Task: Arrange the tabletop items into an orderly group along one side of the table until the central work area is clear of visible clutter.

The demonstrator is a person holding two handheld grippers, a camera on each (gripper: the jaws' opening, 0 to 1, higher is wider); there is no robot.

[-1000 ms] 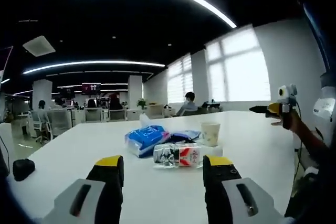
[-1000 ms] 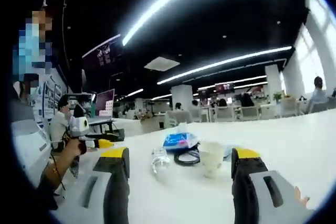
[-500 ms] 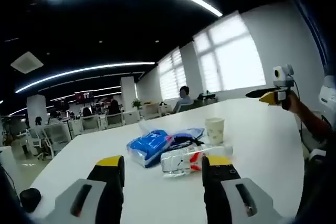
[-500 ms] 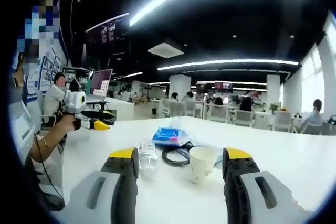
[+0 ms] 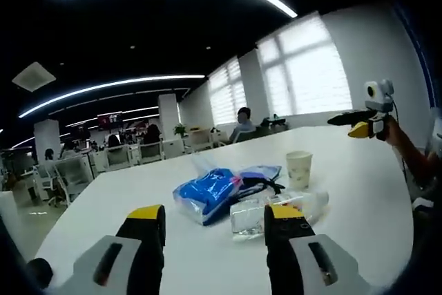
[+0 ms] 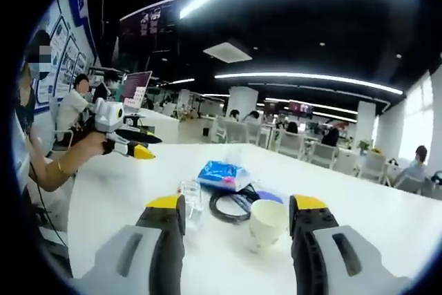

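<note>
Both grippers' jaws open, holding nothing: left gripper [image 5: 210,215], right gripper [image 6: 235,205]. Cup [image 6: 267,222], bottle [image 5: 276,211], blue tissue pack [image 5: 207,193] clustered mid-worktop [image 5: 359,191].

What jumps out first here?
A small cluster mid-table: a blue tissue pack, a clear bottle lying on its side in front of it, a coiled black cable and an upright paper cup. In the right gripper view the cup stands between the open jaws of the right hand-held gripper.
</note>
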